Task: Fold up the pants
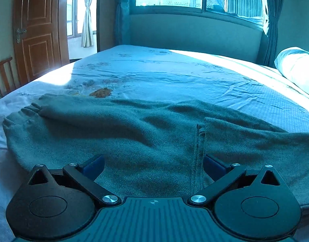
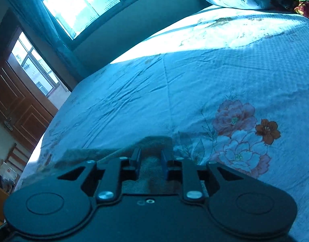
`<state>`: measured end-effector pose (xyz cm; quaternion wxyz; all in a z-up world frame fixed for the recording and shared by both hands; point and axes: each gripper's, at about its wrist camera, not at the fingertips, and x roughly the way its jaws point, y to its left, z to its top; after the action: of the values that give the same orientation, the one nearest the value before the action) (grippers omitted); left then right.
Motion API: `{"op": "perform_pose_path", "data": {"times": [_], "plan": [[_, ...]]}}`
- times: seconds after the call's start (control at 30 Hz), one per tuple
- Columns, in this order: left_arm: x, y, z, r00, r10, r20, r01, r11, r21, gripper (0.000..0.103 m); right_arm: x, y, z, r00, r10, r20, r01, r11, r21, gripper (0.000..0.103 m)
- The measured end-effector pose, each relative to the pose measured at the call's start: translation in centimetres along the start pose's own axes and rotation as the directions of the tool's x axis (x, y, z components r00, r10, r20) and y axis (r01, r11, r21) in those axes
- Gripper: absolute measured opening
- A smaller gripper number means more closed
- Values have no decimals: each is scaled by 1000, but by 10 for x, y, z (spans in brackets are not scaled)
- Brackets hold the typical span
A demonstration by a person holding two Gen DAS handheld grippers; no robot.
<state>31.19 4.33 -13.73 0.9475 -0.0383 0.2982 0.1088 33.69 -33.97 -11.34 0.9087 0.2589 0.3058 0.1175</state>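
Note:
Grey-green knit pants lie spread across the near part of the bed, cuffs at the left, with a fold edge running down near the right finger. My left gripper is open and low over the pants, its blue-padded fingers wide apart with cloth between them. In the right wrist view my right gripper has its fingers close together on a raised edge of the pants, which is bunched between the pads and lifted slightly off the sheet.
The bed has a pale blue floral sheet. A rolled quilt or pillow lies at the right end. A wooden door and chair stand at the left. A window and curtains are behind the bed.

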Motion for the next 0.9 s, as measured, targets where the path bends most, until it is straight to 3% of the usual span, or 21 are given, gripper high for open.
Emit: {"op": "perform_pose_path", "data": {"times": [0.03,0.1,0.23,0.33,0.47,0.6,0.73,0.83,0.9], "plan": [[7,1,-4,999,-14,-29,14,1000,-5,103,9,0,-2,999,-18,-39,18,1000,-5,15],[7,1,-7,1000,-17,-12,17,1000,-9,103,28,-2,-12,988,-90,-124,86,996,-40,11],[-4,10,-1,999,-34,-23,33,999,-37,103,-7,11,-10,998,-39,-45,38,999,-10,16],[-22,27,-2,999,-51,4,51,998,-36,103,-33,28,-16,1000,3,5,-3,998,-63,17],[-46,84,-7,999,-24,44,27,997,-68,103,-49,52,-32,999,34,-4,-34,989,-142,18],[-42,158,-9,1000,20,20,-15,981,-196,103,-39,66,-48,998,48,-37,-53,990,-130,19],[-15,215,-5,998,-62,22,66,934,-352,103,-28,85,-65,995,67,-72,-74,992,-107,19],[30,257,-1,985,-170,1,148,855,-497,103,-28,99,-74,995,60,-80,-68,992,-109,19],[58,274,-3,971,-240,-3,202,822,-533,103,-26,110,-79,996,47,-82,-58,989,-138,20]]}}
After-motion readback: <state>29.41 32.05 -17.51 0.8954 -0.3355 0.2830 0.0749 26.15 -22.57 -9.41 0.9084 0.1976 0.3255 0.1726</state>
